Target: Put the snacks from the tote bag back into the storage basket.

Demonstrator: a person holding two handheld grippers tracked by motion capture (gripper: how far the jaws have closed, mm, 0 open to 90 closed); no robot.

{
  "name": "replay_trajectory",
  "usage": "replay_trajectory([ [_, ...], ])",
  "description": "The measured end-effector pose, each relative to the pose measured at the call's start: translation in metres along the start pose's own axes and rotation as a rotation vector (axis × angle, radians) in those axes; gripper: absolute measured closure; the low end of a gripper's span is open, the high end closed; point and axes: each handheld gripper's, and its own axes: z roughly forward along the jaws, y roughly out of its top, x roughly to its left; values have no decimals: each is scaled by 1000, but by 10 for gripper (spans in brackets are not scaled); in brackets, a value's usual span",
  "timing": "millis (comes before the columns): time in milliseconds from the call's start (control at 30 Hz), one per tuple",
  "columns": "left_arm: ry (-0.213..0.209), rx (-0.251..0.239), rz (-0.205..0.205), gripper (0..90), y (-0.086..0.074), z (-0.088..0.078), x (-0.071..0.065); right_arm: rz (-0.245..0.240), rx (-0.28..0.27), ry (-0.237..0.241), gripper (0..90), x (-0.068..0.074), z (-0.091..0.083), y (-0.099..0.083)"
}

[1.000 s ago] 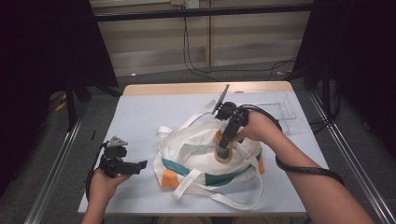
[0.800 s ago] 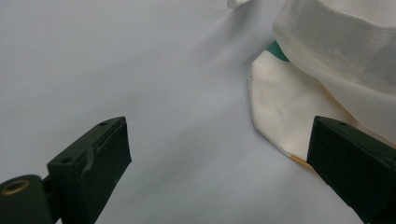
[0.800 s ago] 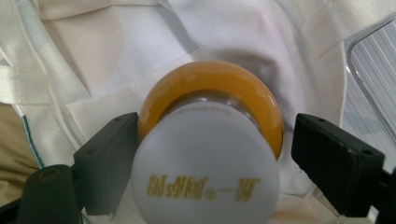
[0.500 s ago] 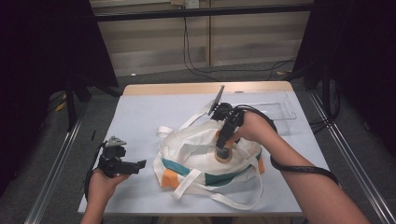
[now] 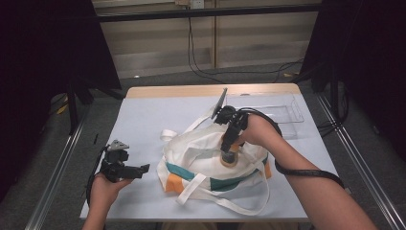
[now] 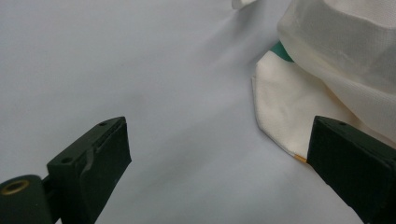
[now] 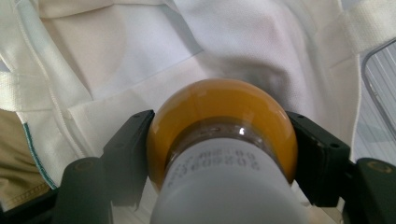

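Between right gripper (image 5: 231, 152) jaws: amber bottle (image 7: 222, 126) w/ white cap, clamped, pressed onto white tote bag (image 5: 201, 148). Left gripper (image 6: 217, 163) jaws wide apart, holding nothing, bag corner just beside one jaw.

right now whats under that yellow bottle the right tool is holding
The white tote bag lies directly under the yellow bottle, held by the right tool. Whatever is inside the bag is covered by its cloth.
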Motion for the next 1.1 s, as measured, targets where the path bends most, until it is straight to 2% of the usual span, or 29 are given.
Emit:
replay_trajectory([
  [367, 0, 6, 2, 59, 0, -1, 0, 3, 35, -1, 303, -1, -2, 2],
  [500, 1, -5, -12, 59, 0, 0, 0, 3, 47, -4, 303, -1, -3, 1],
  [533, -2, 4, -4, 59, 0, 0, 1, 0, 49, -5, 303, -2, -4, 1],
  [900, 0, 17, 15, 59, 1, 0, 0, 7, 67, 10, 303, -7, -20, -2],
  [1100, -6, 9, 2, 59, 1, 1, -2, -14, 74, 21, 303, -6, -28, -2],
])
